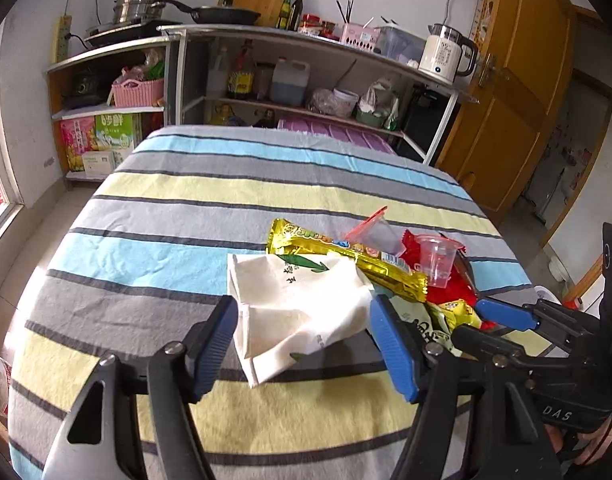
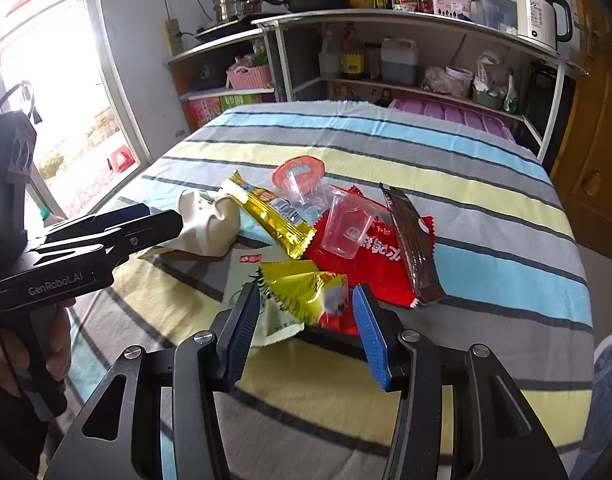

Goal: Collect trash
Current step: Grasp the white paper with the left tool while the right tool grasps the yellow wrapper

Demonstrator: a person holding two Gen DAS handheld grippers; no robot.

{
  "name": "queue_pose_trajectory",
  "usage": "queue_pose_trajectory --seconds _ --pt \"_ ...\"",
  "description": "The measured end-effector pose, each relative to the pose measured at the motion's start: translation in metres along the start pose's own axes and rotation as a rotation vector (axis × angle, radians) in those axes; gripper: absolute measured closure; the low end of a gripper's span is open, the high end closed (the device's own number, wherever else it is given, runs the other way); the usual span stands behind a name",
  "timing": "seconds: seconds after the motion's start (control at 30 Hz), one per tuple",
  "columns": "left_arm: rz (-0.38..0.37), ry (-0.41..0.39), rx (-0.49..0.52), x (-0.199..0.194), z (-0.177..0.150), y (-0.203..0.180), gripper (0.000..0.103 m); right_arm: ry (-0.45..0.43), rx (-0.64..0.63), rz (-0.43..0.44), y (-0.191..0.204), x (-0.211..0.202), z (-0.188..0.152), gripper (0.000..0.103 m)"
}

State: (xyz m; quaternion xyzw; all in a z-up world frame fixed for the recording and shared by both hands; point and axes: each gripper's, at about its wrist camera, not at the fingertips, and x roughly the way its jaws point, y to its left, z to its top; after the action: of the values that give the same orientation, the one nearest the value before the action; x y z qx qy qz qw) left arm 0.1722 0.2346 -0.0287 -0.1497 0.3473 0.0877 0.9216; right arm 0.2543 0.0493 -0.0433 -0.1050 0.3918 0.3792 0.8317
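A pile of trash lies on the striped tablecloth [image 1: 186,184]. A white paper bag [image 1: 294,304] lies between the open fingers of my left gripper [image 1: 306,348]; it also shows in the right wrist view [image 2: 210,224]. A long gold wrapper [image 1: 346,256] [image 2: 274,216], clear plastic cups [image 1: 438,260] [image 2: 346,220], a red wrapper [image 2: 370,264] and a brown wrapper [image 2: 414,240] lie close together. My right gripper [image 2: 306,328] is open around a small yellow wrapper [image 2: 306,288], which looks slightly blurred. The right gripper shows in the left wrist view [image 1: 502,316].
Metal shelves [image 1: 306,40] with pots, bottles, a kettle [image 1: 446,56] and baskets stand behind the table. A wooden door [image 1: 518,92] is at the right. A bright window [image 2: 46,100] is at the left. The table's edges fall away on both sides.
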Motion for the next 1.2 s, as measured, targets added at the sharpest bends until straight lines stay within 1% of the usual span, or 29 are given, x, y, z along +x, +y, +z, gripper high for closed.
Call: queue_pose_trajectory --seconds 0.1,0.3,0.4,0.43,0.47,0.53,0.63,0.7,0.73,0.9,0.97,1.0,1.07,1.1,1.2 --pt "-0.007 0.018 0.002 0.008 0.001 -0.002 0.029 0.016 -0.002 -0.006 -0.002 0.009 0.001 0.054" --pt "0.011 0.028 0.012 0.015 0.001 -0.005 0.023 0.030 0.011 0.001 -0.008 0.015 0.001 0.054" --pt "0.024 0.029 0.028 0.016 0.003 -0.009 0.023 0.034 0.017 0.007 -0.009 0.016 0.002 0.054" --pt "0.029 0.029 0.029 0.015 0.003 -0.009 0.023 0.035 0.022 0.011 -0.010 0.016 0.002 0.055" --pt "0.027 0.023 0.027 0.013 0.003 -0.010 0.023 0.036 0.025 0.015 -0.010 0.015 0.002 0.060" --pt "0.011 -0.005 0.031 0.005 0.004 -0.014 0.023 0.037 0.033 0.026 -0.010 0.014 0.001 0.063" --pt "-0.002 -0.048 0.072 -0.004 0.002 -0.024 0.023 0.035 0.037 0.028 -0.011 0.014 0.000 0.067" --pt "-0.011 -0.036 0.100 0.001 0.000 -0.028 0.024 0.031 0.048 0.028 -0.011 0.013 -0.001 0.069" --pt "-0.015 -0.020 0.103 0.004 0.000 -0.029 0.031 0.030 0.053 0.028 -0.012 0.012 -0.002 0.071" --pt "-0.006 0.051 0.104 0.021 -0.001 -0.028 0.051 0.019 0.076 0.033 -0.016 0.006 -0.005 0.072" --pt "0.002 0.052 0.106 0.022 -0.001 -0.028 0.055 0.016 0.080 0.035 -0.017 0.004 -0.006 0.072" --pt "0.009 0.055 0.113 0.023 -0.001 -0.029 0.061 0.014 0.082 0.035 -0.018 0.002 -0.006 0.072" --pt "0.008 0.060 0.123 0.024 -0.001 -0.030 0.063 0.009 0.085 0.038 -0.019 0.000 -0.008 0.072" --pt "0.004 0.061 0.129 0.024 -0.002 -0.032 0.066 0.006 0.086 0.038 -0.020 -0.002 -0.009 0.072" --pt "0.013 0.053 0.146 0.022 -0.003 -0.036 0.071 -0.002 0.093 0.038 -0.023 -0.008 -0.012 0.072"
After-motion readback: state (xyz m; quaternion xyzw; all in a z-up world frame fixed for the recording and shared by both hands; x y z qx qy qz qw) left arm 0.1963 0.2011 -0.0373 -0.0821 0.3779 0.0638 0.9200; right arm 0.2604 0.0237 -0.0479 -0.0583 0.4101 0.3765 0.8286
